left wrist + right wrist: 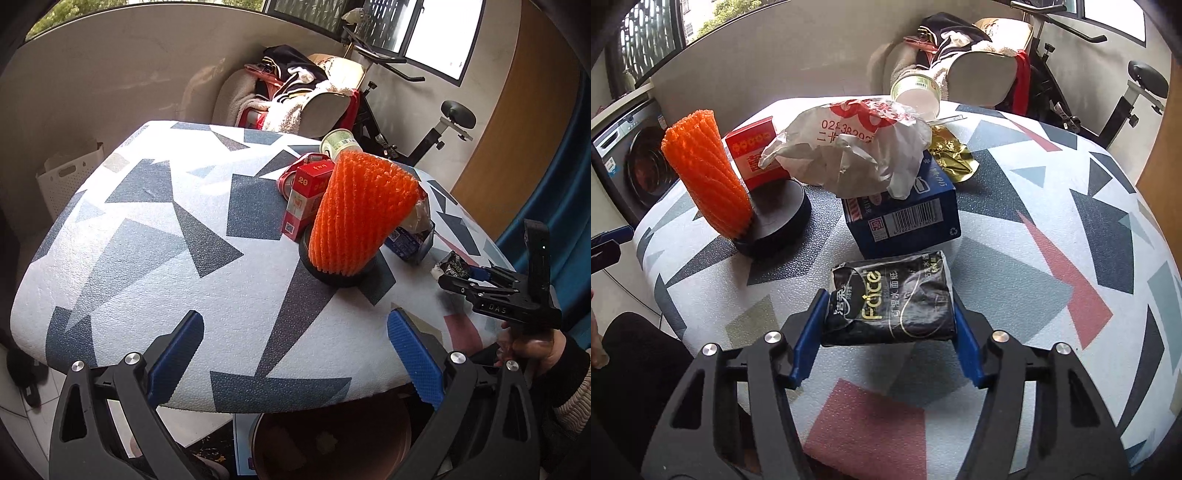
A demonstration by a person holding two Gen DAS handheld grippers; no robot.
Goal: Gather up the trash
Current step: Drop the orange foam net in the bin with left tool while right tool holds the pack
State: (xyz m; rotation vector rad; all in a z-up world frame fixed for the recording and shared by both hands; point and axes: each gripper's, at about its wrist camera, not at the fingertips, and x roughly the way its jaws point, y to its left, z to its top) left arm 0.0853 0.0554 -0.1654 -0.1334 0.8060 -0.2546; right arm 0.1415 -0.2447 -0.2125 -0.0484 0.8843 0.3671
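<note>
We start at the far left of the right wrist view, where a washing machine stands against the wall beyond the table, whose cloth carries grey, blue and pink triangles; next comes an orange foam net sleeve, standing upright on a black round disc; just behind the disc stands a red carton; to its right a crumpled white plastic bag lies on top of a blue box, and behind the bag a paper cup lies tipped on its side, with a gold foil wrapper just beside the box. In front of the box lies the black tissue pack (printed "Face" in gold); our right gripper has its blue pads pressed against both sides of the pack, so the jaws are closed on it, and the pack sits on or just above the cloth near the table's front edge; we cannot tell which.

From the left wrist view, our left gripper hovers at the near edge of the table with its jaws spread wide and nothing between them; below it a brown round bin stands on the floor under the table edge; further right the right gripper appears with the dark pack at its tip.
</note>
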